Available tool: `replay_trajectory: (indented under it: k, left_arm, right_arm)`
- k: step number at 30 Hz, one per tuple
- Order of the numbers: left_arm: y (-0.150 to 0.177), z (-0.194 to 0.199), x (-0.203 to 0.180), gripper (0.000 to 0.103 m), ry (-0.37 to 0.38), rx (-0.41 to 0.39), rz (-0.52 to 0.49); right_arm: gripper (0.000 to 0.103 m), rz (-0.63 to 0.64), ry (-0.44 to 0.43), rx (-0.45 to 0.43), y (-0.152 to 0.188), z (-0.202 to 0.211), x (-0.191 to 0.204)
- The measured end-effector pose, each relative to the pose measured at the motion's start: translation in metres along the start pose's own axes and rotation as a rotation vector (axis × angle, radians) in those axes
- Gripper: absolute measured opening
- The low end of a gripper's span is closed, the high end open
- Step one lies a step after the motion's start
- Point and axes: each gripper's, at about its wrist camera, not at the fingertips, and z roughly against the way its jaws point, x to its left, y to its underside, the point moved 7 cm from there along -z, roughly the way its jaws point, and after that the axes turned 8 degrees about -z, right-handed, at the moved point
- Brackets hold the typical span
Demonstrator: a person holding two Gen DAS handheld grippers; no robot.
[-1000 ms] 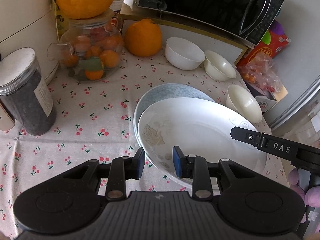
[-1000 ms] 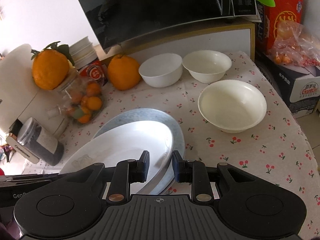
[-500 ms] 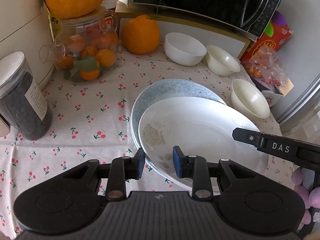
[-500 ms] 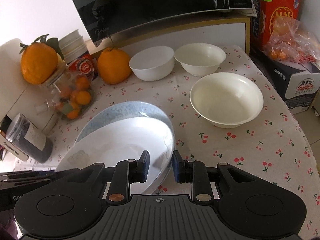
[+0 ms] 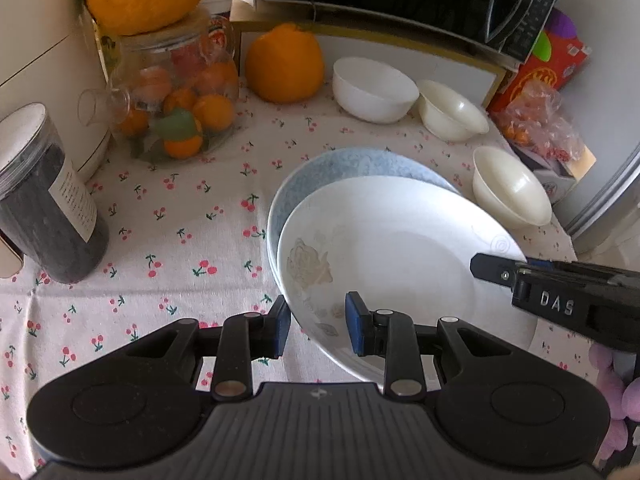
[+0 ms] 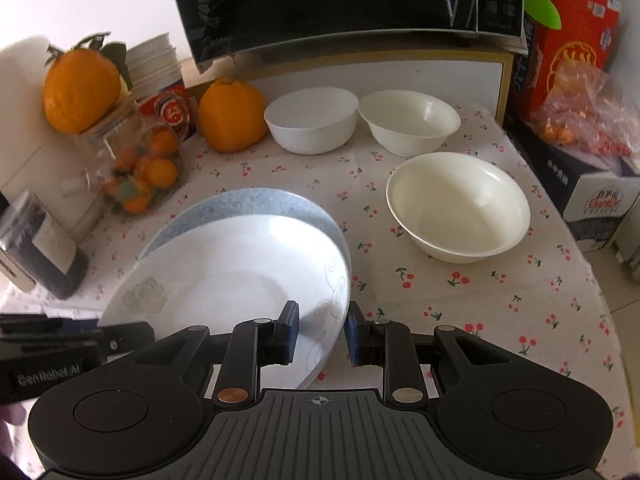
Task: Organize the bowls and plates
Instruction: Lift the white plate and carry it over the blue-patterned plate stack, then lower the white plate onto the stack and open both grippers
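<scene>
White plate: I have the white plate (image 5: 384,256) gripped from both sides, my left tongs (image 5: 316,320) on its near-left rim and my right tongs (image 6: 320,330) on its near-right rim; it hangs over the blue plate, offset toward me, and I cannot tell whether its far edge touches
Left tongs: narrowly parted, the pads astride the plate's rim with the rim running between them; I judge them closed on it
Right tongs: also nearly closed, the swirl-patterned edge of the same plate pinched between the pads
Blue plate: the blue patterned plate (image 5: 348,168) lies flat on the cherry-print surface (image 5: 168,232), mostly covered by the white one, only its far arc showing
Done so far: I judge the plate stacking about half done, the two plates brought together but the upper one not yet seated and released
Bowls: three bowls stand apart and unstacked; the white bowl (image 6: 312,120) and a cream bowl (image 6: 410,122) sit side by side at the back under the microwave (image 6: 344,4), the larger cream bowl (image 6: 458,208) nearer, right of the plates
Left to do: centre the white plate over the blue one, set it down, let go with both tongs, then nest the three bowls
Clutter: the fruit jar (image 5: 176,108) and the dark canister (image 5: 44,200) stand well left, out of my way
</scene>
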Motion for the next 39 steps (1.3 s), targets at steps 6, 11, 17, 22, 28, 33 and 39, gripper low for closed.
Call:
replay_trajectory:
  k: [6, 11, 17, 22, 28, 33, 39]
  left_arm:
    - [-0.001, 0.001, -0.001, 0.026, -0.011, -0.004, -0.003]
    - [-0.002, -0.001, -0.001, 0.026, -0.037, -0.016, -0.019]
    - [-0.004, -0.003, -0.001, 0.027, -0.064, -0.025, -0.029]
    - [-0.006, -0.004, 0.001, 0.027, -0.084, -0.033, -0.033]
    - [-0.007, -0.007, 0.002, 0.026, -0.096, -0.034, -0.022]
    - [-0.007, -0.011, 0.004, 0.025, -0.107, -0.025, -0.010]
    - [-0.007, -0.011, 0.005, 0.025, -0.097, -0.024, 0.008]
  right_arm:
    - [0.024, 0.007, 0.006, -0.003, 0.000, 0.000, 0.000]
    - [0.024, 0.016, 0.014, -0.004, 0.001, -0.003, 0.001]
    - [0.024, 0.051, 0.056, -0.013, 0.000, -0.007, 0.006]
    - [0.024, 0.107, 0.107, -0.023, 0.000, -0.010, 0.012]
    - [0.025, 0.186, 0.160, -0.033, 0.001, -0.013, 0.019]
    - [0.025, 0.251, 0.209, -0.032, 0.005, -0.018, 0.025]
    - [0.025, 0.227, 0.204, -0.024, 0.002, -0.020, 0.023]
